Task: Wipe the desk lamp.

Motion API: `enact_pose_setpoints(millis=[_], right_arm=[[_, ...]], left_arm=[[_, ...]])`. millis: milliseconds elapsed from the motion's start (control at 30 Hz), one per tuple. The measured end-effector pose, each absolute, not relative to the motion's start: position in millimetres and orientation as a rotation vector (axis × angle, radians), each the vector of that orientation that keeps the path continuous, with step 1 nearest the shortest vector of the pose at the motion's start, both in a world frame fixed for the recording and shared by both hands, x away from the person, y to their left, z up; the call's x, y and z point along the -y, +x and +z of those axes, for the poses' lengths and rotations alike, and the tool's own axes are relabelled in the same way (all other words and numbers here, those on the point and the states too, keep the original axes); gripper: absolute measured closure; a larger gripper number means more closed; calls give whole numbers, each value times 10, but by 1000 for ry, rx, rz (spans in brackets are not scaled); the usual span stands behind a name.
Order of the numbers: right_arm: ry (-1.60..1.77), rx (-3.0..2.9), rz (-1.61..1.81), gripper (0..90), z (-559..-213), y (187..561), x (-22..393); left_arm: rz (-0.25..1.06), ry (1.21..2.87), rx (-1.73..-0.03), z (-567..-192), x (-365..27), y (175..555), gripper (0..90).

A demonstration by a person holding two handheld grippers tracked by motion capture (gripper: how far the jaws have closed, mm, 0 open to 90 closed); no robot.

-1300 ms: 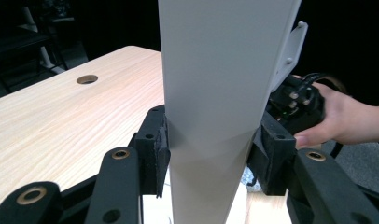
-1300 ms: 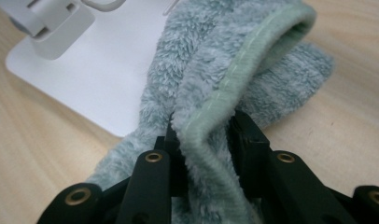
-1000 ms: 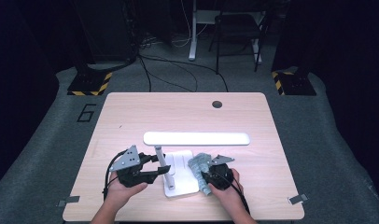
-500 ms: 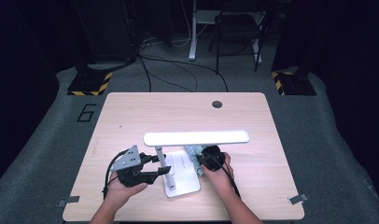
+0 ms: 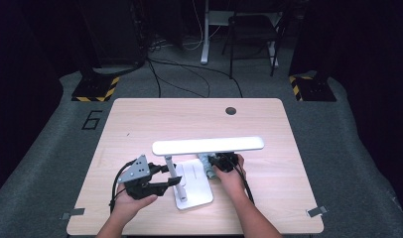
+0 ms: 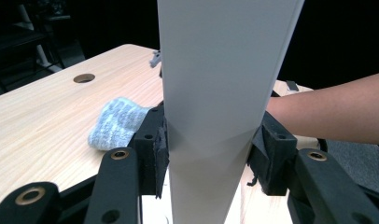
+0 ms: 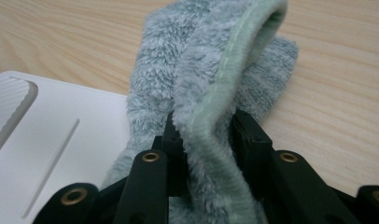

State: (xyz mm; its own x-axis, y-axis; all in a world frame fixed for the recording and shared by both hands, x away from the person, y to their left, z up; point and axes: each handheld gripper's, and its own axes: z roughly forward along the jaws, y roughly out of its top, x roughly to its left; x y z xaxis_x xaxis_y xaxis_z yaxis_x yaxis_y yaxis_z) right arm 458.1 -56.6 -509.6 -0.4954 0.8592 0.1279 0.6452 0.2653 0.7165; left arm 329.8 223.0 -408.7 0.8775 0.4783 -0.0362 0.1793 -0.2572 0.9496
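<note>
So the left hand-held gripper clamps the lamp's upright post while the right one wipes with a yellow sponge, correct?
Not quite. The right hand-held gripper holds a grey-green fleecy cloth, not a yellow sponge, as the right gripper view shows. The left hand-held gripper does clamp the lamp's upright post.

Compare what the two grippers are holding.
The left gripper clamps the lamp post: rigid, smooth, white, upright. The right gripper pinches the cloth: soft, fluffy, grey-green, folded and draped onto the lamp base. Both sit squarely between black jaws.
</note>
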Motion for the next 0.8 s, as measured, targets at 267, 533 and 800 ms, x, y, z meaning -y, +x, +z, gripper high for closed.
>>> enact_pose_setpoints(millis=[267, 533, 800], right_arm=[[1348, -2251, 1101, 690, -4966, 4412, 701], [1286, -2241, 1165, 690, -4855, 4224, 856], [1224, -2244, 1194, 689, -4831, 3997, 1008]], left_arm=[[331, 1837, -513, -4078, -2153, 3334, 530], [339, 1829, -524, -4084, -2101, 3391, 531], [352, 1844, -529, -4062, -2022, 3504, 531]])
